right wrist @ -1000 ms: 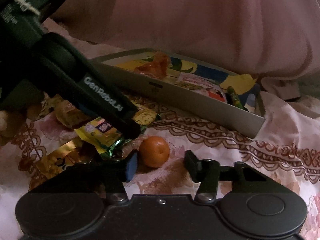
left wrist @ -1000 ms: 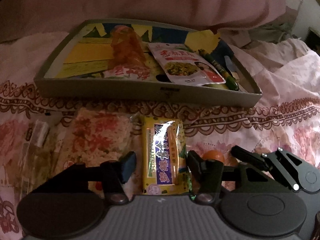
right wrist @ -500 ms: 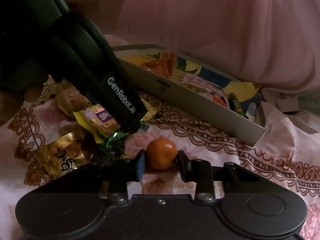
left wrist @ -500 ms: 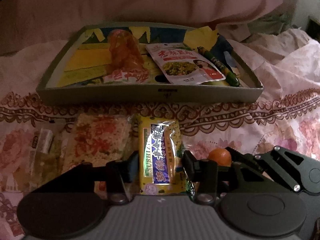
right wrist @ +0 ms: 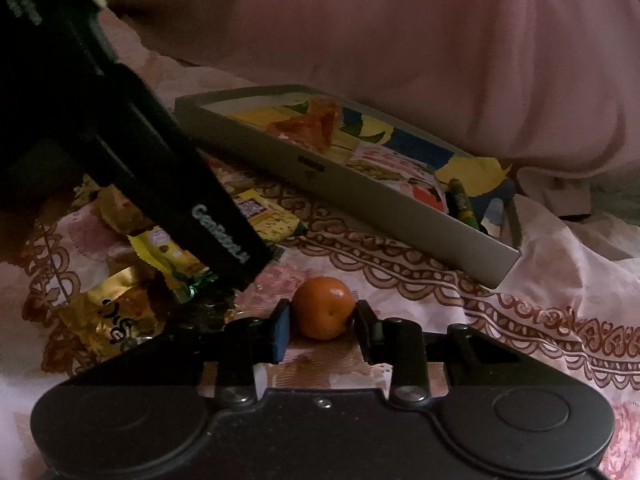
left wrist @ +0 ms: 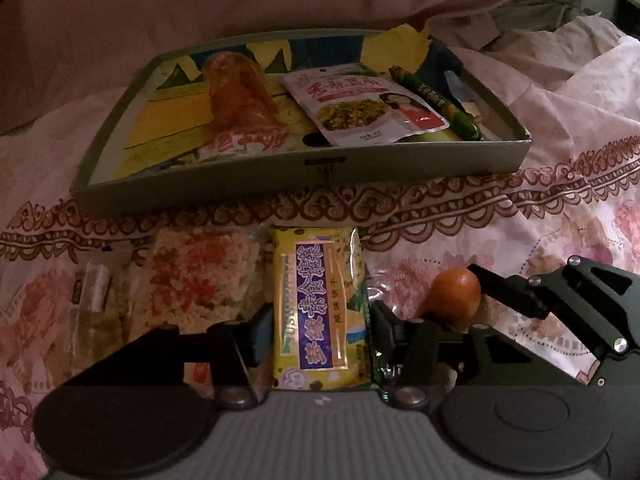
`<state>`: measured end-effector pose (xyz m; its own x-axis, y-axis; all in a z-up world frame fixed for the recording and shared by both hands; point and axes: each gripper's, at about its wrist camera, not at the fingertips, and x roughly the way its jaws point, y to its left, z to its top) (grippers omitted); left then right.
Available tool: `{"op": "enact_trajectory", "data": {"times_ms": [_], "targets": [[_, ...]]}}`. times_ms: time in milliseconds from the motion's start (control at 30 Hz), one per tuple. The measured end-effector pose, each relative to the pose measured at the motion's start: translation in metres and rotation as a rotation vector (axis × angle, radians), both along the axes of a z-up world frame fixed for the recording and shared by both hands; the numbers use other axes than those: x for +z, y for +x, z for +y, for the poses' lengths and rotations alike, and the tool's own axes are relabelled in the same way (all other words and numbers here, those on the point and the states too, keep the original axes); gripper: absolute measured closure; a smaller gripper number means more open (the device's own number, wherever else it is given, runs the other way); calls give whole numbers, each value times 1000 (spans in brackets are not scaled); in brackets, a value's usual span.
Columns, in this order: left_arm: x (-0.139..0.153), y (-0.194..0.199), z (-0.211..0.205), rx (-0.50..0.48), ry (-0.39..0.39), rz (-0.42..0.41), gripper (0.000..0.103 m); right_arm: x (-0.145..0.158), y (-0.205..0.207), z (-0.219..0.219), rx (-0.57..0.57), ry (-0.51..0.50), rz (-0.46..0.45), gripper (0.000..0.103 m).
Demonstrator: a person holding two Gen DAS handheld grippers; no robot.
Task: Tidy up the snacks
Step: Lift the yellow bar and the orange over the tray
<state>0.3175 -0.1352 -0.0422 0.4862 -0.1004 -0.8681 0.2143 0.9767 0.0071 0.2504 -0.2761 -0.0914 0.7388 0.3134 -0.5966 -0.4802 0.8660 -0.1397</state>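
My left gripper (left wrist: 318, 330) is shut on a yellow snack packet with a purple label (left wrist: 318, 300), which lies on the bedsheet. My right gripper (right wrist: 322, 322) is shut on a small orange (right wrist: 323, 307); the orange also shows in the left wrist view (left wrist: 452, 296) between the right gripper's fingers (left wrist: 504, 288). Beyond stands a shallow grey box tray (left wrist: 304, 164) holding an orange-red packet (left wrist: 240, 108), a white pouch (left wrist: 364, 104) and a green stick snack (left wrist: 436, 104). The tray also shows in the right wrist view (right wrist: 360, 196).
A clear packet of rice crackers (left wrist: 200, 280) and a thin clear packet (left wrist: 92, 292) lie left of the yellow one. A gold wrapper (right wrist: 116, 320) and more yellow packets (right wrist: 264, 220) lie under the left gripper body (right wrist: 152, 160). A pink duvet (right wrist: 400, 40) rises behind the tray.
My left gripper closed on the yellow packet. My right gripper moved forward and closed on the orange. Both views drew a little closer to the tray.
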Motion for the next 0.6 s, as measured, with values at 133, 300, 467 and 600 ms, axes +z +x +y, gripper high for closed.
{"op": "enact_trajectory", "data": {"times_ms": [133,300,467,600], "targets": [[3,-1,1,0,4,-6,50,3,3,-5,-25,13,-3,67],[16,-9,3,-8,6,-32,51,9,6,-14,-67,57,-20,68],[29,-17,3,-28,-1,-46,51,18,4,-21,-95,93,-56,67],[37,-22,1,-27,3,-62,51,23,3,-27,-113,118,-80,67]]}}
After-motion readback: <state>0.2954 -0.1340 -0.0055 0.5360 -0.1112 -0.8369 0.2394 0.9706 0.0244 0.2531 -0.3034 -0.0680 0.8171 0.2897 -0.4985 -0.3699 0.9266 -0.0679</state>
